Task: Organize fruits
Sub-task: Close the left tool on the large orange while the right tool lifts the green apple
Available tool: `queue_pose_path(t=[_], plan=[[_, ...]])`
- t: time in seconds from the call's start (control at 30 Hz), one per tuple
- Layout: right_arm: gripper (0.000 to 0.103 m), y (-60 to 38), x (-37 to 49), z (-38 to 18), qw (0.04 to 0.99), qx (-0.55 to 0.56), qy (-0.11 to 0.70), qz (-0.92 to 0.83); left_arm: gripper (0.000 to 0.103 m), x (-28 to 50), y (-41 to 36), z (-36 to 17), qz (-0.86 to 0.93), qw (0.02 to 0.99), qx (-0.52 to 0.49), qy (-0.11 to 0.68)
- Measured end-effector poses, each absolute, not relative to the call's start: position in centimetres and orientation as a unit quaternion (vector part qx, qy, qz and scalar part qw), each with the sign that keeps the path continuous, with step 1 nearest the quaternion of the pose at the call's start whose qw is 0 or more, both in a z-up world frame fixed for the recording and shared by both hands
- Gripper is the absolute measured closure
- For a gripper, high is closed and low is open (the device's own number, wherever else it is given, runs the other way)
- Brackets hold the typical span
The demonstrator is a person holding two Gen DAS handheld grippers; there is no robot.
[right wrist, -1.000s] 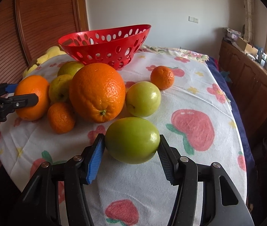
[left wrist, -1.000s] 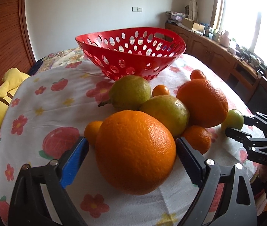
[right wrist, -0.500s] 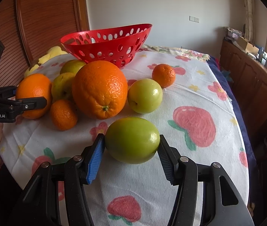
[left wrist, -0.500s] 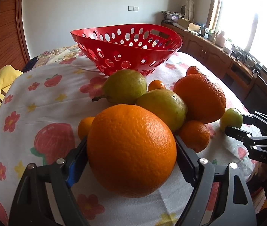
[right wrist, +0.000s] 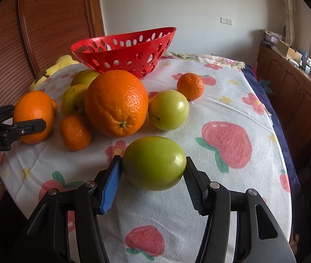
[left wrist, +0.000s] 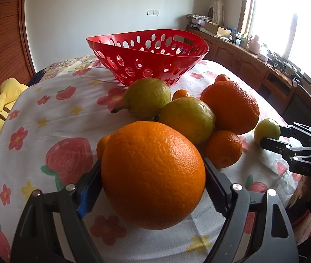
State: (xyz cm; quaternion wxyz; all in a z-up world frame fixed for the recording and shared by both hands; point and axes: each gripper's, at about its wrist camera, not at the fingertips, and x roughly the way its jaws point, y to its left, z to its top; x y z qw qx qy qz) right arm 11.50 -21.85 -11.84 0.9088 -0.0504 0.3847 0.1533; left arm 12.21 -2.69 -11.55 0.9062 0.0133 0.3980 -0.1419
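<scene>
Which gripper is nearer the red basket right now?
Neither clearly. The left gripper grips a big orange, the right gripper a green fruit; both sit across the fruit pile from the red basket.

Two close wrist views, shared basket [left wrist: 146,52]

- A floral cloth [right wrist: 232,153] is covering the table.
- A yellow plush [left wrist: 4,100] is lying at the table's edge.
- Wooden cabinets [left wrist: 249,65] are standing under a bright window [left wrist: 287,19].
- A wall socket [right wrist: 226,21] is sitting on the wall.
</scene>
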Motion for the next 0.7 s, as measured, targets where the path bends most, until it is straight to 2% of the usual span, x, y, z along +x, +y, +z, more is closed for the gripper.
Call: queue_pose_path(t=[0.37, 0.7], plan=[[0.046, -21.7, 11.5, -11.7, 0.908, -0.051, 0.384, 0.159, 0.02, 11.8, -2.7, -11.3, -0.139, 0.913, 0.016, 0.382], [0.046, -22.5, 11.1, -9.4, 0.917, -0.04, 0.362, 0.164, 0.02, 11.3, -2.2, -7.4, -0.151, 0.925, 0.007, 0.349]])
